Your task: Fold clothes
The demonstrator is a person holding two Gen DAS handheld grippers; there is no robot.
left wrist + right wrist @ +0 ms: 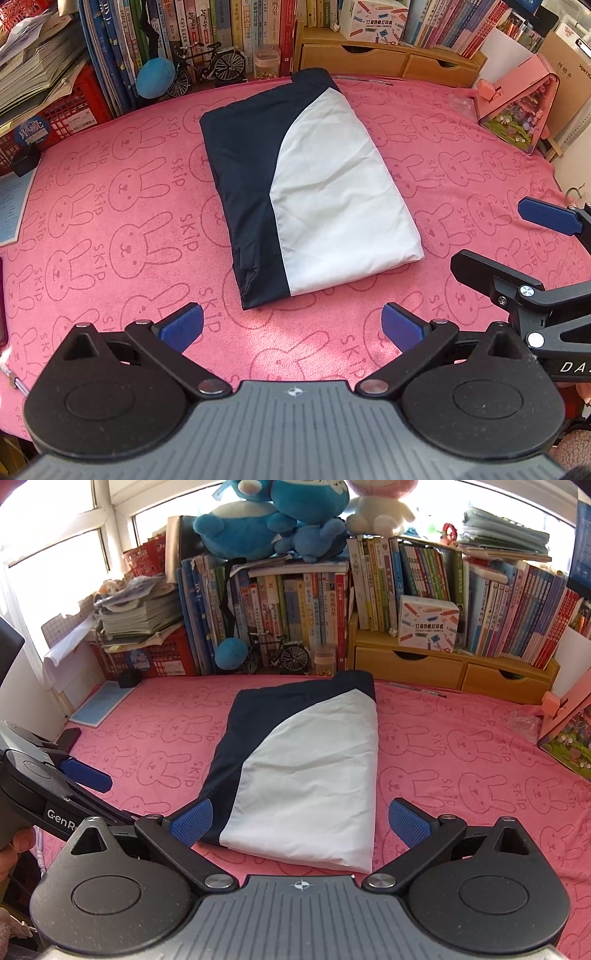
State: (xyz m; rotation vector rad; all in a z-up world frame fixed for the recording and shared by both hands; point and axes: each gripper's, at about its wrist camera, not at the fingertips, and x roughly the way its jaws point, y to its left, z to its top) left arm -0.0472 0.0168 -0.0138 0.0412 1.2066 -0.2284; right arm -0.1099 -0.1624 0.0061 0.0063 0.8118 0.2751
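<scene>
Hovering spread, both tongs [291, 328] [301, 821] face folded garment [306, 184].

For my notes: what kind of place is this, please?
Probably a child's bedroom or study corner at home: crowded books, plush toys on top, and a pink rabbit-print cover under the folded garment.

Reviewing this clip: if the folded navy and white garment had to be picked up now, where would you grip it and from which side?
Probably the near short edge of the garment, at its white corner. It lies flat on the pink towel with that end facing the open right gripper, which could slide in low from the front. The open left gripper could take the navy corner.
</scene>
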